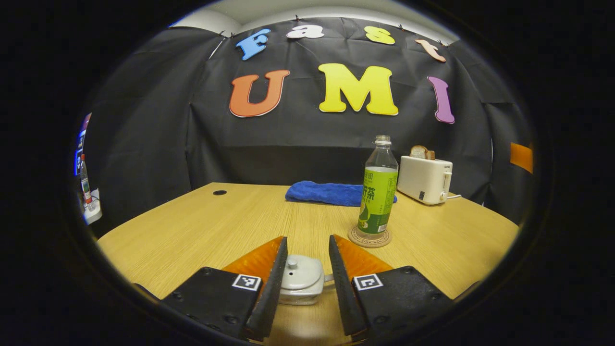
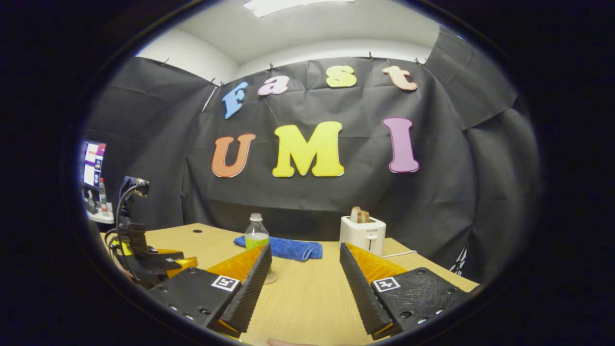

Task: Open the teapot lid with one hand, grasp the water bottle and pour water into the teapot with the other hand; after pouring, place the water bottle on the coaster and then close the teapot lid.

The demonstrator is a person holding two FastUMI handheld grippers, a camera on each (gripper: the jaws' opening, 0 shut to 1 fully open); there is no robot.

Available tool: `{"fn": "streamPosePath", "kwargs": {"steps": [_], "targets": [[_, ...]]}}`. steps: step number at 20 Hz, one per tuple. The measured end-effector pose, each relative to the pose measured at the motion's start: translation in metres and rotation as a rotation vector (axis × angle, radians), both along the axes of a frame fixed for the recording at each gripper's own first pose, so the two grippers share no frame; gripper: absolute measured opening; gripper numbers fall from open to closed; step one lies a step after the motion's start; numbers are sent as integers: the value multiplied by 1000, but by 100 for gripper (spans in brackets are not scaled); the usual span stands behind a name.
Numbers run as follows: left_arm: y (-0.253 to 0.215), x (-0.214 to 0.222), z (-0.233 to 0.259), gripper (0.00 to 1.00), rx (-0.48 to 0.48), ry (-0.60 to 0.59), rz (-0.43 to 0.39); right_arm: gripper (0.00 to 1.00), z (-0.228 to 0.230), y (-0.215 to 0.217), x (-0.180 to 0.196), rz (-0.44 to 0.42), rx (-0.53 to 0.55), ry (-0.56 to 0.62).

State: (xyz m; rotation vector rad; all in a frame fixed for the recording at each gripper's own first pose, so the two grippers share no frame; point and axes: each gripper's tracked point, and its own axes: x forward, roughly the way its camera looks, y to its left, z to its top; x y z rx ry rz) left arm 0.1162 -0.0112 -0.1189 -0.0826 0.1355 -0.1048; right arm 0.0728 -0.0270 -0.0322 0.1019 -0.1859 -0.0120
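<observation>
A small white teapot [image 1: 300, 281] with its lid [image 1: 299, 270] on sits on the wooden table, low between the fingers of my left gripper [image 1: 307, 239]. That gripper is open, a finger on each side of the pot with a gap to it. The green-labelled water bottle [image 1: 378, 192] stands upright on a round coaster [image 1: 370, 238], just beyond and to the right. In the right gripper view my right gripper [image 2: 305, 250] is open and holds nothing. The bottle [image 2: 256, 234] stands ahead of it, partly hidden by one finger. The left gripper [image 2: 153, 262] shows low at the left.
A folded blue cloth [image 1: 326, 193] lies at the back of the table [image 1: 202, 226]. A white toaster [image 1: 425, 179] with bread in it stands at the back right, its cord trailing off. A shelf with a screen [image 2: 92, 168] is far left.
</observation>
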Motion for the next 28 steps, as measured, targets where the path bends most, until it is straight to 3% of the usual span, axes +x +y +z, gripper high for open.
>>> {"fn": "streamPosePath", "kwargs": {"steps": [2, 3, 4, 14, 22, 25, 28], "targets": [[4, -8, 18, 76, 31, -51, 8, 85, -5, 5, 1, 3, -11, 17], [10, -11, 28, 94, 50, -77, 22, 85, -7, 8, 1, 7, -18, 25], [14, -15, 38, 99, 62, -100, 37, 85, -8, 10, -1, 9, -25, 28], [19, -75, 132, 99, 19, -234, 52, 85, 3, 28, -32, 9, -67, 55], [40, -114, 164, 99, 14, -258, 99, 82, 8, 27, -53, 9, -37, 94], [41, -120, 166, 99, -8, -259, 90, 86, 16, 21, -61, -12, -53, 75], [38, -123, 165, 99, -8, -248, 74, 82, 22, 16, -68, -36, -69, 59]]}}
